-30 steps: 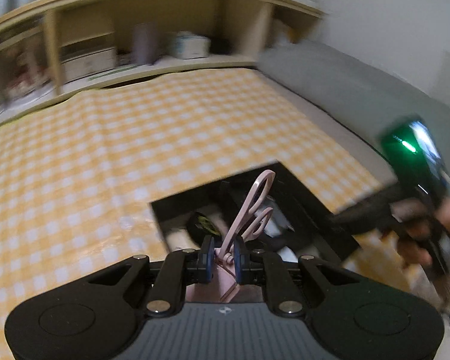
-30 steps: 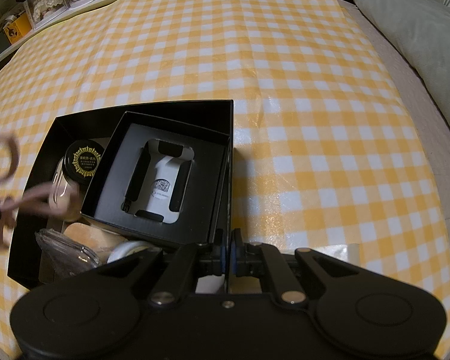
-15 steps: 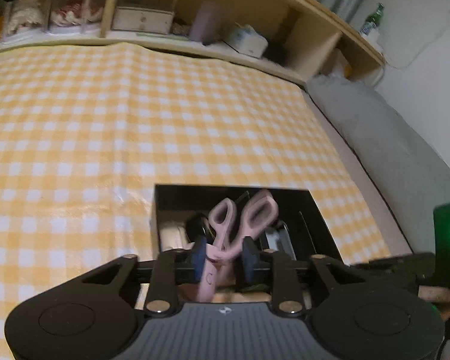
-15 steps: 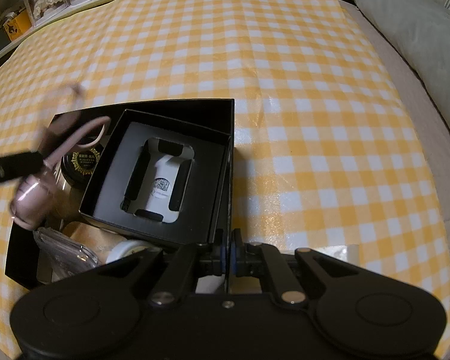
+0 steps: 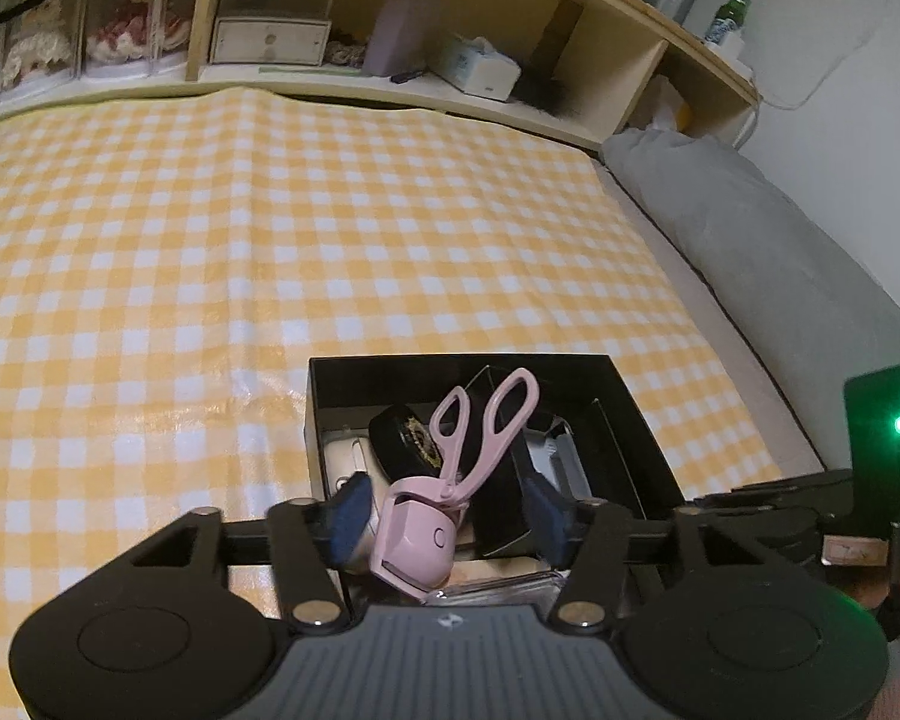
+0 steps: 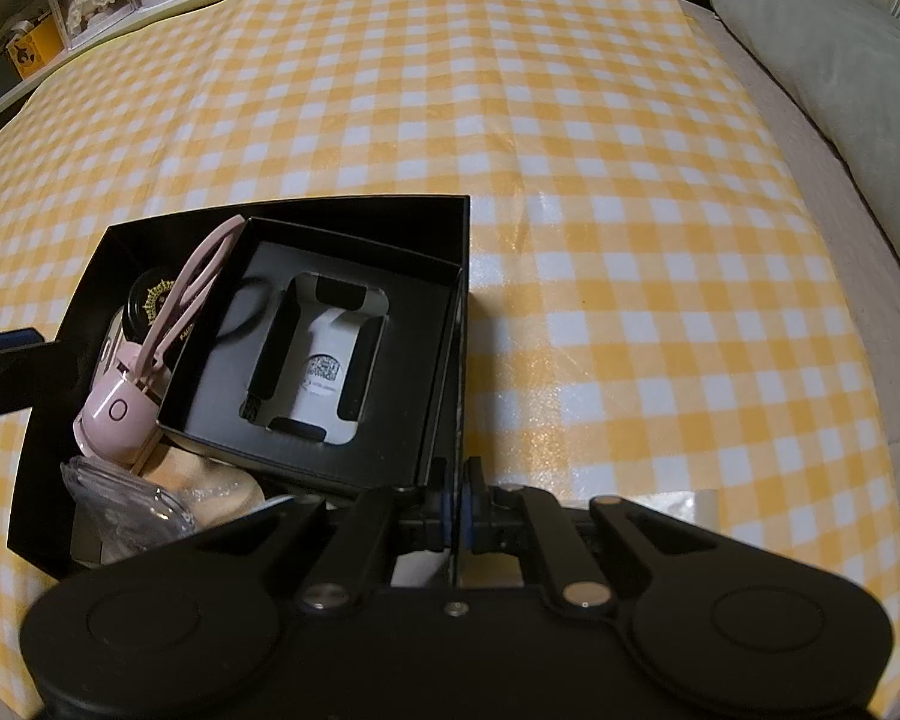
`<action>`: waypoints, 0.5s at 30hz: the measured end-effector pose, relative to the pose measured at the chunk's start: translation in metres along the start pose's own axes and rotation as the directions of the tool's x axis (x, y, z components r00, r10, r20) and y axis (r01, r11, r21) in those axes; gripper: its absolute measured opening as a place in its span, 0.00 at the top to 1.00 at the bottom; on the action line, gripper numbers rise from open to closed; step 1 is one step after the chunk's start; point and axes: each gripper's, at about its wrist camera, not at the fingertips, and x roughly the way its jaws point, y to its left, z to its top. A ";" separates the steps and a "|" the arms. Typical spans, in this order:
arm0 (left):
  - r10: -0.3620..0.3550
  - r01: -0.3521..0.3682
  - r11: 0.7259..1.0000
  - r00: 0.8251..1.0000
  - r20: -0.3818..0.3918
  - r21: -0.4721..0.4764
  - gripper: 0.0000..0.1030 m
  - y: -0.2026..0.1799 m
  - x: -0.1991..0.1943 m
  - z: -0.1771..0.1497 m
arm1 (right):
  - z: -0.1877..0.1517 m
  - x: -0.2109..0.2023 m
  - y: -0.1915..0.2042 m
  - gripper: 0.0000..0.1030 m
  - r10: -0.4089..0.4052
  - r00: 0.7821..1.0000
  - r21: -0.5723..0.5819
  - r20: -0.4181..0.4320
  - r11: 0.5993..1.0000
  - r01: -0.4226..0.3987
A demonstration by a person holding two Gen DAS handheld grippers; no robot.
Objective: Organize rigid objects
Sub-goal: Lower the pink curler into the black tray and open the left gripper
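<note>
Left wrist view, lower centre: left gripper [image 5: 444,516] opening, pads off pink eyelash curler [image 5: 432,516] resting in black box [image 5: 330,420]; right gripper [image 6: 456,516] clenched on box wall.

There is one big black box [image 6: 354,207]. Inside it sits one smaller black box [image 6: 222,384], and that one holds one white card [image 6: 330,375]. There is one pink eyelash curler [image 5: 450,480] with two finger loops. One round black jar [image 5: 405,441] lies in the big box too. One clear plastic case [image 6: 126,495] is there. Two grippers show.
</note>
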 end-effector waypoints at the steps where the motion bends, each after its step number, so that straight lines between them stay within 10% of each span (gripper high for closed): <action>1: 0.001 -0.001 1.000 1.000 0.001 0.004 0.34 -0.002 -0.002 0.000 | 0.000 -0.001 0.001 0.96 0.000 1.000 0.000 0.000 1.000 0.000; 6: 0.010 -0.011 0.999 1.000 0.009 0.035 0.10 -0.009 -0.009 -0.003 | 0.001 -0.001 0.002 0.96 -0.001 1.000 -0.001 0.000 1.000 0.001; 15: 0.049 -0.050 0.993 0.999 0.018 0.110 0.00 -0.020 -0.027 -0.011 | 0.001 0.000 0.002 0.96 -0.002 1.000 -0.001 -0.001 1.000 0.002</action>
